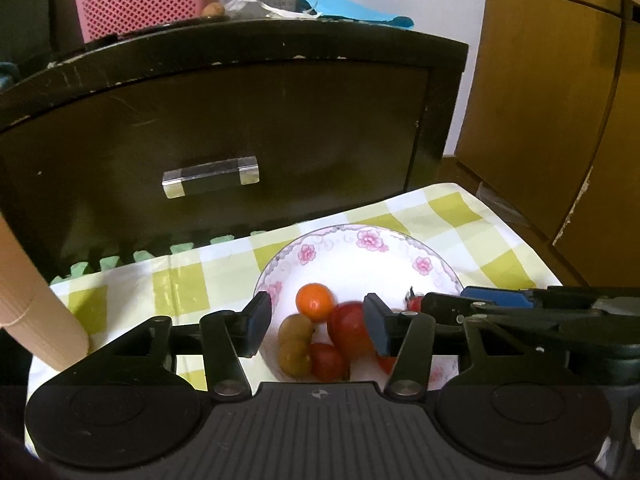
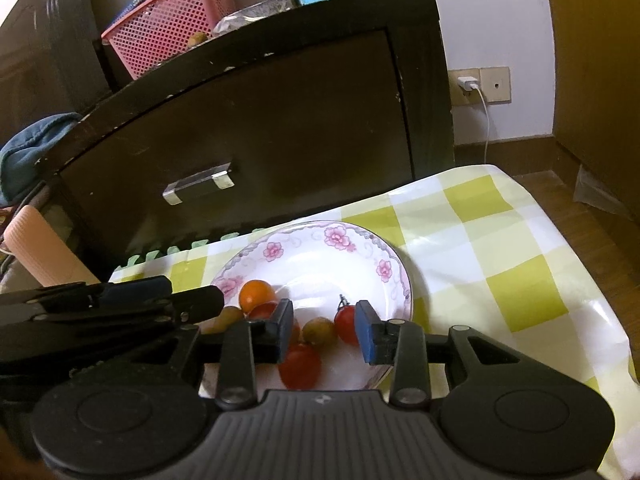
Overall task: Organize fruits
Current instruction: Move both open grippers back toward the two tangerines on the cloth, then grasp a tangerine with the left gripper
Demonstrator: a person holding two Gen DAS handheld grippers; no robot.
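The fruits lie together in a white bowl (image 1: 362, 258) with pink flowers around its rim, which stands on a table under a green-and-white checked cloth (image 2: 512, 260). In the left wrist view an orange (image 1: 315, 302) sits toward the back of the pile, two brown-green fruits (image 1: 295, 344) lie touching one another at the left, and a large red tomato (image 1: 350, 330) rests beside them with a smaller red one (image 1: 327, 361) just in front.

The left gripper (image 1: 318, 326) hangs over this pile with its fingers (image 1: 258, 322) apart; the fruits show in the gap between them, and the pads press on none.

In the right wrist view the right gripper (image 2: 325, 330) hangs over the right part of the bowl. Its fingers are also apart: a small red tomato with a stem (image 2: 346, 324) lies against the inside of the right finger, but the left finger stands clear of it, so nothing is clamped. A brown-green fruit (image 2: 319, 331) and another red tomato (image 2: 300, 365) show in the gap.

Behind the table stands a dark cabinet (image 2: 280, 128) with a clear handle (image 1: 211, 177). On top of it is a pink mesh basket (image 2: 172, 28). At the far left a beige ribbed roll (image 1: 28, 304) leans beside the cloth. A white charger (image 2: 468, 82) is plugged into the wall socket.
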